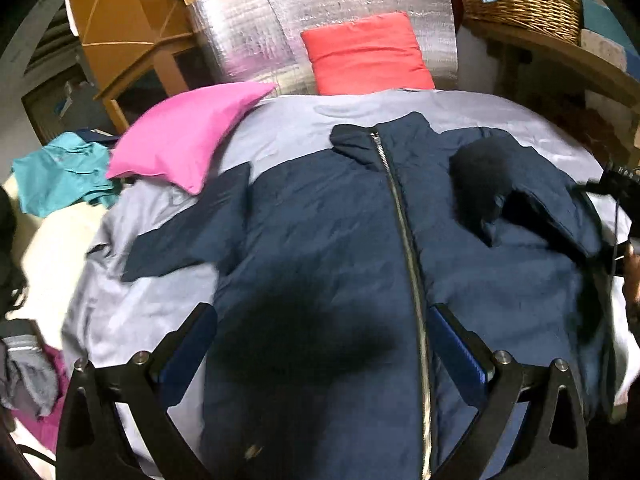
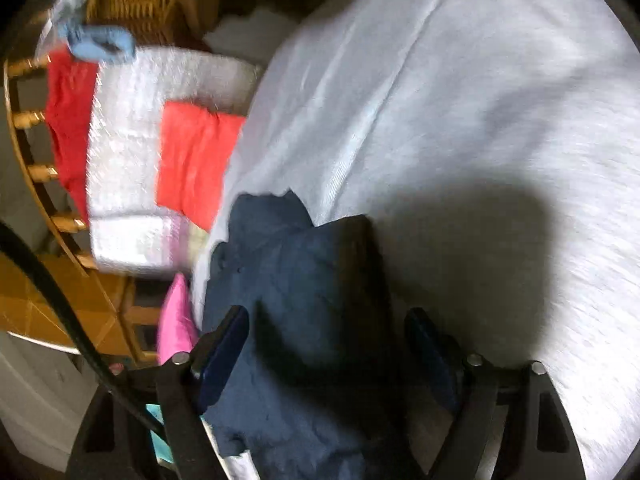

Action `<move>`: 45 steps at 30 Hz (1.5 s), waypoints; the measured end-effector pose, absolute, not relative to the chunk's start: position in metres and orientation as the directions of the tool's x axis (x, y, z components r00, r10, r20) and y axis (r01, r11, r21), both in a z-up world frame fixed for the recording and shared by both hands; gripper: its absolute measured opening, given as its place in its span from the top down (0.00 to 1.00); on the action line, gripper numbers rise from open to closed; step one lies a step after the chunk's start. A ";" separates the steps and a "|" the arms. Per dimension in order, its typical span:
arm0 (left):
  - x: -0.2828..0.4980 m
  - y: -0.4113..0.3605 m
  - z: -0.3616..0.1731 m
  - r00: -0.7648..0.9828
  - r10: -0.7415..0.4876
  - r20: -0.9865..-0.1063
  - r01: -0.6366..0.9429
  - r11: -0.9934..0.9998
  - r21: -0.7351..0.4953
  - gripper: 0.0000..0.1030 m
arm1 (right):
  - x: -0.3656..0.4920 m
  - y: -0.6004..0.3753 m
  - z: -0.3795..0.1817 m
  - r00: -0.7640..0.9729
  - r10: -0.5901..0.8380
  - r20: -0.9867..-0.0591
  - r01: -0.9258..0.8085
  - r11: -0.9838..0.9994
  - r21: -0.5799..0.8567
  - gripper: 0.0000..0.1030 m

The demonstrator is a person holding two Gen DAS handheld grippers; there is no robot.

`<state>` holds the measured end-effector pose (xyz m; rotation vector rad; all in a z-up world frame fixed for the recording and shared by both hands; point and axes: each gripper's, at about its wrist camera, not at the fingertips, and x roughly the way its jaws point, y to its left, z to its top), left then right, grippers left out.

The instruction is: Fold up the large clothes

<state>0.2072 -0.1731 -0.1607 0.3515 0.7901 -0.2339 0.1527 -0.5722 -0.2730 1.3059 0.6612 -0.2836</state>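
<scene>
Navy jacket [image 1: 320, 240] flat, collar pointing away, zipper [image 1: 404, 240] lengthwise; both hand-held grippers spread.

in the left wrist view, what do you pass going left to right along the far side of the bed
crumpled teal garment → bright pink pillow → red rectangular cushion → woven wicker basket

Both fisheye views bend straight lines and darken to black at the corners. Light falls from above, casting a soft dark shadow on the zipped navy padded jacket [image 1: 320, 240] and the pale grey bed sheet [image 2: 460, 120]. The crinkled silver foil panel [image 1: 320, 20] glares. The right wrist view is motion-smeared.
</scene>
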 end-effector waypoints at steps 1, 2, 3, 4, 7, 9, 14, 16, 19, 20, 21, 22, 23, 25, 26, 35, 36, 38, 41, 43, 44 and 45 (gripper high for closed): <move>0.216 -0.178 -0.166 0.678 -0.084 -0.731 0.337 0.919 0.206 0.00 | 0.158 -0.570 -0.269 0.767 0.158 -0.622 0.565 0.293 0.771 0.51; 0.227 -0.183 -0.173 0.671 -0.093 -0.736 0.337 0.922 0.191 0.00 | 0.157 -0.569 -0.260 0.769 0.118 -0.628 0.574 0.305 0.760 0.56; 0.232 -0.186 -0.176 0.670 -0.097 -0.736 0.335 0.924 0.184 0.00 | 0.157 -0.568 -0.252 0.775 0.086 -0.626 0.572 0.324 0.754 0.62; 0.239 -0.189 -0.181 0.671 -0.103 -0.734 0.332 0.927 0.173 0.00 | 0.156 -0.565 -0.234 0.783 0.024 -0.622 0.568 0.383 0.729 0.68; 0.251 -0.187 -0.189 0.693 -0.116 -0.712 0.314 0.937 0.154 0.00 | 0.156 -0.542 -0.181 0.828 -0.158 -0.537 0.518 0.582 0.627 0.68; 0.257 -0.179 -0.193 0.705 -0.112 -0.700 0.284 0.949 0.134 0.00 | 0.160 -0.524 -0.164 0.889 -0.112 -0.445 0.407 0.640 0.652 0.68; 0.273 -0.151 -0.195 0.709 -0.074 -0.701 0.196 0.976 0.095 0.00 | 0.198 -0.448 -0.133 0.936 0.221 -0.273 0.040 0.705 0.708 0.68; 0.276 -0.137 -0.198 0.713 -0.047 -0.699 0.163 0.981 0.101 0.00 | 0.204 -0.423 -0.128 0.915 0.328 -0.234 -0.058 0.680 0.731 0.63; 0.280 -0.116 -0.204 0.699 -0.028 -0.715 0.125 0.989 0.083 0.00 | 0.218 -0.398 -0.133 0.871 0.450 -0.198 -0.125 0.593 0.796 0.06; 0.280 -0.108 -0.205 0.697 -0.025 -0.717 0.112 0.991 0.075 0.00 | 0.216 -0.396 -0.136 0.875 0.449 -0.180 -0.132 0.580 0.804 0.06; 0.281 -0.105 -0.206 0.697 -0.028 -0.717 0.108 0.992 0.066 0.00 | 0.214 -0.398 -0.137 0.883 0.435 -0.174 -0.125 0.576 0.808 0.06; 0.282 -0.101 -0.205 0.697 -0.038 -0.716 0.107 0.993 0.052 0.00 | 0.211 -0.404 -0.138 0.895 0.404 -0.191 -0.091 0.583 0.807 0.06; 0.282 -0.098 -0.204 0.697 -0.049 -0.715 0.109 0.993 0.038 0.00 | 0.208 -0.411 -0.140 0.909 0.350 -0.227 -0.030 0.599 0.800 0.06; 0.283 -0.096 -0.200 0.703 -0.078 -0.707 0.118 0.993 0.007 0.00 | 0.200 -0.424 -0.144 0.912 0.220 -0.345 0.118 0.666 0.737 0.07; 0.283 -0.096 -0.199 0.705 -0.085 -0.704 0.121 0.993 0.000 0.00 | 0.201 -0.427 -0.146 0.886 0.109 -0.450 0.242 0.719 0.652 0.07; 0.309 -0.130 -0.203 0.723 -0.057 -0.688 0.144 0.987 0.070 0.00 | 0.225 -0.386 -0.161 0.691 -0.191 -0.697 0.388 0.912 0.135 0.21; 0.313 -0.133 -0.204 0.727 -0.052 -0.684 0.149 0.985 0.083 0.00 | 0.229 -0.380 -0.165 0.678 -0.210 -0.704 0.381 0.920 0.093 0.21; 0.324 -0.144 -0.207 0.731 -0.042 -0.681 0.165 0.979 0.116 0.00 | 0.224 -0.378 -0.166 0.662 -0.227 -0.714 0.373 0.926 0.051 0.21; 0.343 -0.157 -0.217 0.714 -0.027 -0.699 0.178 0.974 0.144 0.00 | 0.214 -0.382 -0.164 0.644 -0.256 -0.721 0.385 0.923 0.016 0.21; 0.358 -0.162 -0.228 0.679 -0.024 -0.733 0.183 0.974 0.137 0.00 | 0.211 -0.385 -0.163 0.636 -0.272 -0.722 0.390 0.921 -0.004 0.21; 0.364 -0.164 -0.234 0.658 -0.021 -0.753 0.188 0.973 0.137 0.00 | 0.212 -0.387 -0.162 0.633 -0.279 -0.722 0.394 0.919 -0.009 0.21; 0.371 -0.168 -0.243 0.626 -0.002 -0.780 0.193 0.969 0.153 0.00 | 0.213 -0.388 -0.162 0.629 -0.287 -0.722 0.402 0.915 -0.013 0.21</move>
